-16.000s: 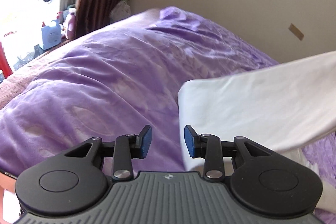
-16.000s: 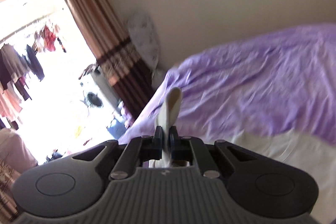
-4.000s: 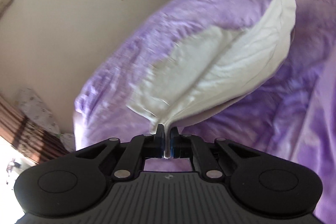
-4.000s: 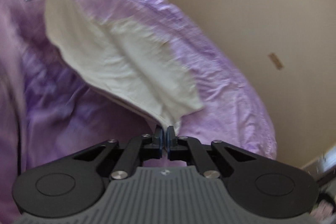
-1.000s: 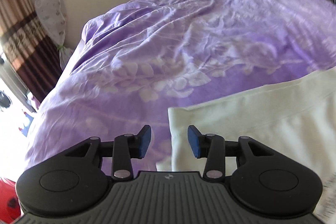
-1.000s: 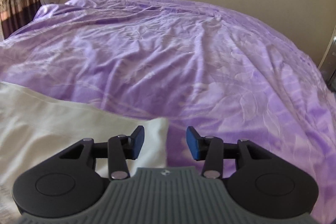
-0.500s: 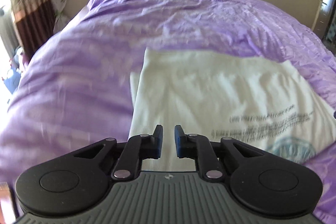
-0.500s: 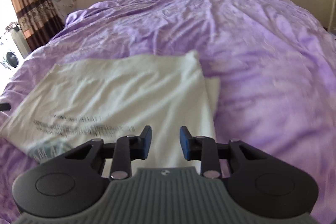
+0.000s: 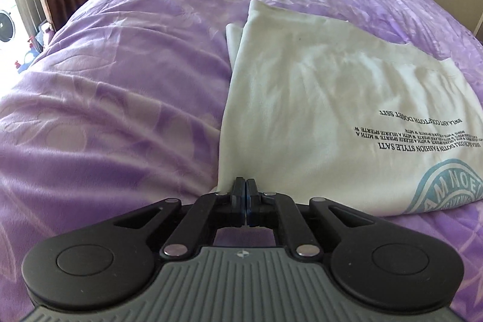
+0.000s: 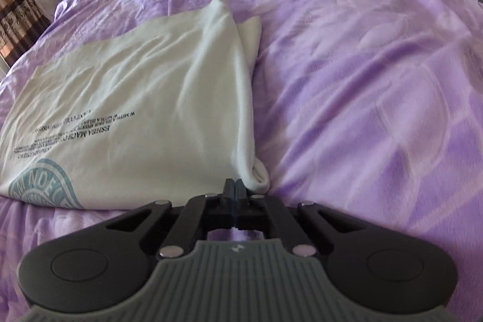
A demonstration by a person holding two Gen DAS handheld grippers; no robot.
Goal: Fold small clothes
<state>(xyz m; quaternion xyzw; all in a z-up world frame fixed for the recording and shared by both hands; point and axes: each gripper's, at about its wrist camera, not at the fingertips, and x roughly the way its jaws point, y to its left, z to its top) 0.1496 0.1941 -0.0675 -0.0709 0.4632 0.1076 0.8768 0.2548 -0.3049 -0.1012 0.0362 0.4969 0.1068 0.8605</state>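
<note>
Both grippers' fingers (image 9: 240, 186) (image 10: 231, 186) clamp the white shirt (image 9: 317, 110) (image 10: 145, 98) printed "FASHION STYLE".

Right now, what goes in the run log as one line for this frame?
stage: fold grasp | left gripper: shut at near-left corner of white T-shirt | right gripper: shut at near-right corner | shirt: flat on purple bedspread, print up

Both grippers, left (image 9: 247, 181) and right (image 10: 234, 182), now clamped on shirt (image 9: 326, 110) corners (previously open).
</note>
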